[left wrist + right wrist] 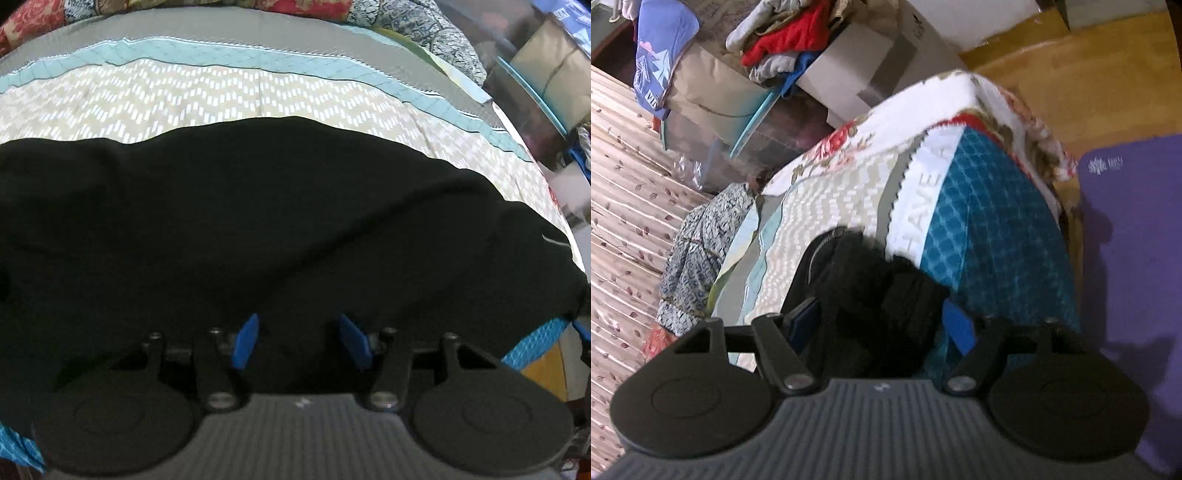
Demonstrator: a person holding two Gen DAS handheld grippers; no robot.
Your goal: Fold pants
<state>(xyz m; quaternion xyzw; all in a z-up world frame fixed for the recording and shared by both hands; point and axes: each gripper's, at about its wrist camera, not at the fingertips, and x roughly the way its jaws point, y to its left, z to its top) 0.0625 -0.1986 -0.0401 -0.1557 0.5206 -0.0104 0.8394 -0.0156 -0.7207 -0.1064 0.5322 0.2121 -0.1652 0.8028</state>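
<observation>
One bed (221, 99) with zigzag cover, landmark. One black pants (258, 221) spread across bed, one end bunched at bed's edge (871, 288). One purple mat (1137, 295) on floor beside bed. One box of clothes (827, 62) behind bed. Left gripper (301, 338) tilted down over pants, jaws apart, nothing pinched. Right gripper (882, 325) rolled sideways at bed's edge, jaws wide, bunched pants between; pads pressing or not, cannot tell.

Looks like someone's bedroom: a patterned bedspread (229, 96) is covering the bed, laundry (786, 40) is piling up at 11 o'clock.
</observation>
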